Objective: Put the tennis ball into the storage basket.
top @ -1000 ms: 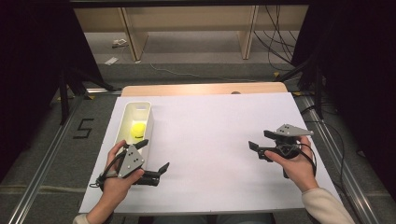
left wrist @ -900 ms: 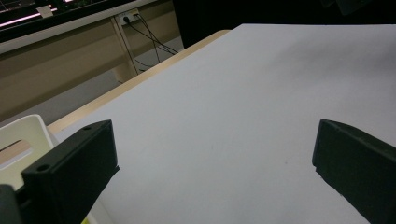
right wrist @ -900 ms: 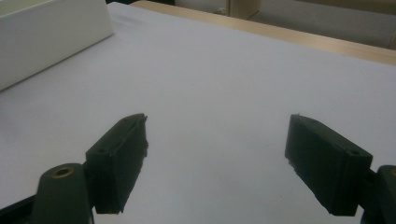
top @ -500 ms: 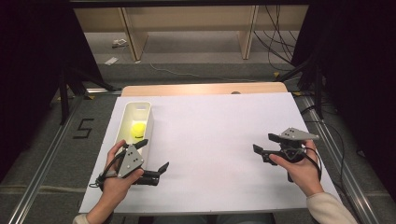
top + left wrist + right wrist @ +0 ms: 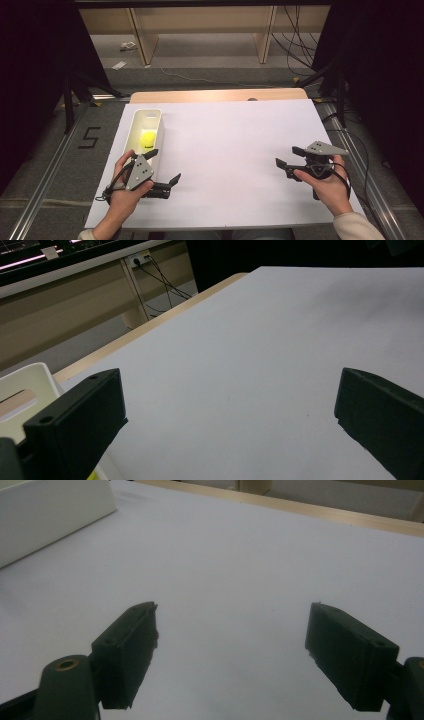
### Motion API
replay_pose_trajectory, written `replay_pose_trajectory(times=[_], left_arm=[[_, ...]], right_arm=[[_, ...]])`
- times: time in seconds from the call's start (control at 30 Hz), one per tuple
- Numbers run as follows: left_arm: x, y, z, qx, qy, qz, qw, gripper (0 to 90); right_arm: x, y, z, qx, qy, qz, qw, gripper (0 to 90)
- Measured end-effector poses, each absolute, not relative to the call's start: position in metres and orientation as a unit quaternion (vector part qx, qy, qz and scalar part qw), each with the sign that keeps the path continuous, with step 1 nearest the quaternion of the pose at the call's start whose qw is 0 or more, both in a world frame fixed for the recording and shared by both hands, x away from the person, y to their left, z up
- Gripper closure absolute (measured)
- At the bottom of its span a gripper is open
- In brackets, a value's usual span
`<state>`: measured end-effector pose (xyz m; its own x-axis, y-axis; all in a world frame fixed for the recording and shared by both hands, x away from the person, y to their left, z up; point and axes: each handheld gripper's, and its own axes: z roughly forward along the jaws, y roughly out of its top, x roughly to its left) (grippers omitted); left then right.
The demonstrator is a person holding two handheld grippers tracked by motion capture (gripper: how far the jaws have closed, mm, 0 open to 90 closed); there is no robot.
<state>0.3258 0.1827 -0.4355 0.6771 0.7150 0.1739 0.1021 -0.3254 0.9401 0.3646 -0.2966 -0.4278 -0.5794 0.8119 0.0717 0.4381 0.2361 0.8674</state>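
Note:
A yellow ball (image 5: 147, 138) lies in a long white tray (image 5: 159, 131) at the left of the white-covered table (image 5: 230, 135). My left gripper (image 5: 163, 166) is held just in front of the tray's near end, jaws wide apart and empty. In the left gripper view the left gripper (image 5: 227, 425) faces bare white sheet, with a corner of the tray (image 5: 25, 385) at its left. My right gripper (image 5: 289, 156) hovers at the right of the table, open, pointing left. In the right gripper view nothing sits between the right gripper's (image 5: 235, 650) jaws, and the tray wall (image 5: 50, 510) is far off.
The table's wooden far edge (image 5: 220, 95) shows beyond the white sheet. Wooden shelving legs (image 5: 140, 40) and cables (image 5: 295, 45) stand on the floor behind. A "5" mark (image 5: 90, 137) is on the floor at left, beside metal rails.
My right gripper has drifted a little to the right and toward the near edge. The left gripper, the tray and the ball have stayed put.

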Motion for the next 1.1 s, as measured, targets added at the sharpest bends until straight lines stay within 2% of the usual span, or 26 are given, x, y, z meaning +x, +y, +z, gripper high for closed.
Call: replay_pose_trajectory(times=[1.1], left_arm=[[0.327,0.185,-0.436,0.756,0.273,0.299,0.514,0.0]], right_arm=[[0.344,-0.314,-0.431,0.423,0.746,0.473,0.201,21.6]])
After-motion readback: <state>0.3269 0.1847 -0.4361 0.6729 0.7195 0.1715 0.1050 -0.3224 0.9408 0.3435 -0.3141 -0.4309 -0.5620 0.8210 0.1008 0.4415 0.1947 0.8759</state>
